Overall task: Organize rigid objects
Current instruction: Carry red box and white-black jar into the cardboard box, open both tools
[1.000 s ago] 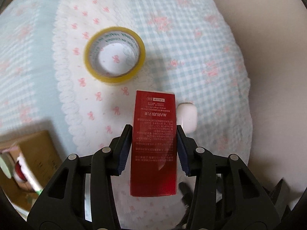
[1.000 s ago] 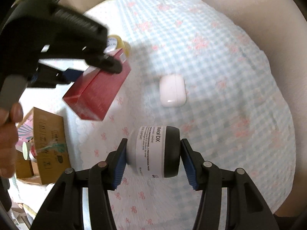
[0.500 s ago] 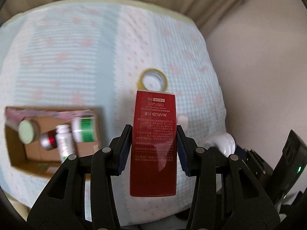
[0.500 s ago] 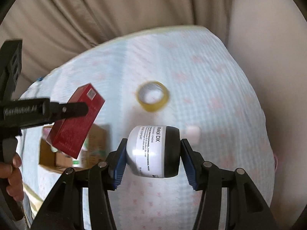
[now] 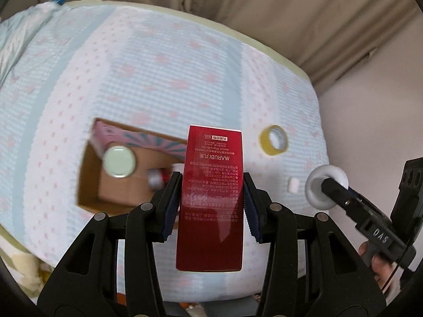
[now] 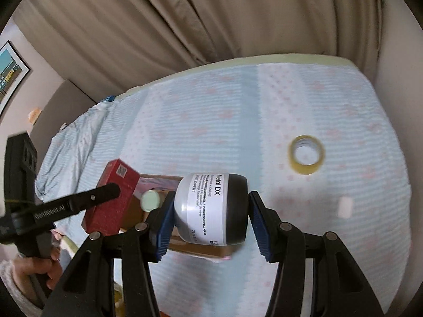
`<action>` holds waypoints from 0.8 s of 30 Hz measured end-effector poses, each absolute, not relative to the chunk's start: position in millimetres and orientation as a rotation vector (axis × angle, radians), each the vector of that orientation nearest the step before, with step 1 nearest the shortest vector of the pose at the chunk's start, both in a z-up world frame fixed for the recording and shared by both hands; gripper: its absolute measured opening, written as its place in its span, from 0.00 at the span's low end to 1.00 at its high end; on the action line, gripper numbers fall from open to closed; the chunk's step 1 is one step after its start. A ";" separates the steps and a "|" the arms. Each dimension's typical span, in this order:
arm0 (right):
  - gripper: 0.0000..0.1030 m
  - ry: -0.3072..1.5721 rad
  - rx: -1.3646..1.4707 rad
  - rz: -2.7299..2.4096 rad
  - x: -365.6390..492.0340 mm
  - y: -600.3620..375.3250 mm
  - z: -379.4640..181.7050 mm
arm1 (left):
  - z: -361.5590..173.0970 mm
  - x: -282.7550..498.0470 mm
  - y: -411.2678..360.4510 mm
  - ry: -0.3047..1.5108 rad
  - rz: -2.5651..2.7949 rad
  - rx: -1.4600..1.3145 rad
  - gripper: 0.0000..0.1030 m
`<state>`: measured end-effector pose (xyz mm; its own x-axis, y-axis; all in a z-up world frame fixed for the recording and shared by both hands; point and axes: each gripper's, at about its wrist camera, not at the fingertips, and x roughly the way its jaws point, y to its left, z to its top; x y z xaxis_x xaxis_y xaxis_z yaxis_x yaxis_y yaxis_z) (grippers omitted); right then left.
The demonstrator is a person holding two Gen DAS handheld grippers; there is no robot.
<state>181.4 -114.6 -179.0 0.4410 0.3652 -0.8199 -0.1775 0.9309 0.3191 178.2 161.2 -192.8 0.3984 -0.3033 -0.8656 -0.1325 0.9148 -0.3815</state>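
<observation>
My left gripper (image 5: 211,206) is shut on a red carton (image 5: 211,198) and holds it in the air above the right side of an open cardboard box (image 5: 90,182). The carton also shows in the right wrist view (image 6: 112,206). My right gripper (image 6: 210,215) is shut on a white jar with a black lid (image 6: 211,208), held above the bed near the box (image 6: 201,249). The jar's base shows in the left wrist view (image 5: 326,186). The box holds a pale green-lidded jar (image 5: 119,161) and other small containers.
A yellow tape roll (image 5: 273,140) (image 6: 306,154) and a small white case (image 5: 293,185) (image 6: 345,207) lie on the blue-and-white bedcover (image 5: 158,66). Beige curtains (image 6: 211,13) hang behind the bed. A wall runs along the right.
Both grippers have risen and swung left with their loads. The box has come under the red carton; the tape roll and white case now lie farther off to the right.
</observation>
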 end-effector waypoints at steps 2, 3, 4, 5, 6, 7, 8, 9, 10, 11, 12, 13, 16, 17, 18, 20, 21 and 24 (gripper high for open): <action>0.48 1.081 0.210 0.335 183.6 -95.4 -186.6 | -199.9 178.2 183.7 1.177 -0.114 -0.433 0.39; 0.48 1.094 0.220 0.325 185.7 -85.7 -191.2 | -204.5 178.6 195.1 1.184 -0.118 -0.432 0.39; 0.48 1.107 0.238 0.309 186.6 -75.4 -195.5 | -210.3 179.8 206.5 1.192 -0.122 -0.426 0.39; 0.48 1.117 0.254 0.300 188.3 -68.6 -200.0 | -215.6 180.6 215.4 1.200 -0.123 -0.421 0.39; 0.48 1.133 0.273 0.285 189.3 -57.7 -206.4 | -220.9 182.2 225.0 1.207 -0.127 -0.418 0.39; 0.48 1.144 0.284 0.274 189.8 -50.9 -210.7 | -227.3 184.1 234.9 1.214 -0.134 -0.416 0.39; 0.48 1.153 0.292 0.264 189.7 -45.7 -213.7 | -233.9 185.9 242.2 1.222 -0.139 -0.415 0.39; 0.48 1.169 0.304 0.248 191.4 -35.4 -221.2 | -240.3 188.3 249.6 1.231 -0.145 -0.413 0.39; 0.48 1.178 0.314 0.237 191.3 -31.2 -224.8 | -248.1 191.4 256.7 1.242 -0.153 -0.405 0.39; 0.48 1.190 0.327 0.222 192.9 -23.1 -232.0 | -255.8 194.8 262.6 1.252 -0.161 -0.395 0.39; 0.48 1.200 0.337 0.210 193.4 -17.5 -237.0 | -263.2 198.6 267.3 1.263 -0.169 -0.383 0.39; 0.48 1.212 0.342 0.200 194.9 -11.5 -243.3 | -270.5 202.1 270.9 1.271 -0.175 -0.375 0.39; 0.48 1.238 0.357 0.191 199.7 5.7 -263.5 | -293.1 211.6 277.8 1.295 -0.196 -0.369 0.39; 0.48 1.250 0.356 0.185 201.7 11.5 -271.2 | -299.9 214.4 278.6 1.301 -0.201 -0.369 0.39; 0.48 1.260 0.357 0.180 203.0 15.3 -276.7 | -308.7 217.6 279.3 1.307 -0.207 -0.371 0.39; 0.48 1.290 0.361 0.168 207.3 23.7 -293.3 | -322.3 222.1 278.2 1.313 -0.219 -0.372 0.39; 0.48 1.304 0.366 0.165 209.0 27.3 -301.9 | -327.0 223.6 276.7 1.313 -0.224 -0.371 0.39; 0.48 1.339 0.364 0.159 212.6 34.5 -324.2 | -345.3 225.6 272.4 1.314 -0.232 -0.361 0.39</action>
<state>212.6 34.5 -324.2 0.2291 0.3183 -0.9199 0.0946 0.9333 0.3465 225.6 272.4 -345.3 0.2433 -0.3667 -0.8980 -0.0367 0.9216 -0.3863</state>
